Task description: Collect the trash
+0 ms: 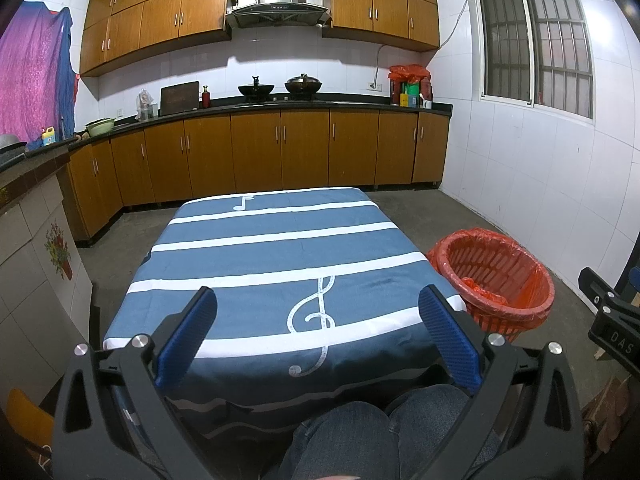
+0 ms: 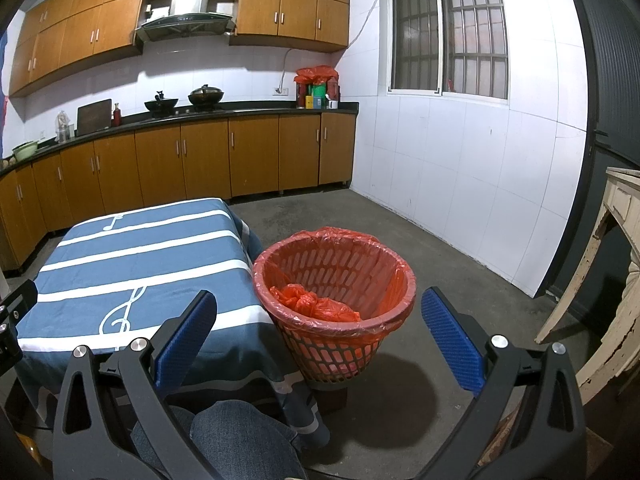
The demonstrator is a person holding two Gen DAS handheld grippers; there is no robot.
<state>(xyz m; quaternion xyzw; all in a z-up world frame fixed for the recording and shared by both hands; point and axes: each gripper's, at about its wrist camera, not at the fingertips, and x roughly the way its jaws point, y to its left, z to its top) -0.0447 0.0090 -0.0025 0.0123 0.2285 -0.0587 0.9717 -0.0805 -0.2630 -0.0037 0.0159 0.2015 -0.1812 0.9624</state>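
Left wrist view: left gripper [image 1: 318,320], fingers spread wide, empty, above the table's [image 1: 280,240] near edge; no trash visible on its striped cloth. Right gripper [image 2: 320,320], likewise released, faces the lined waste basket [image 2: 394,268] on the floor just beside the table's right edge; crumpled red bag [image 2: 316,304] inside. Advice: scan surroundings for litter before closing either gripper.
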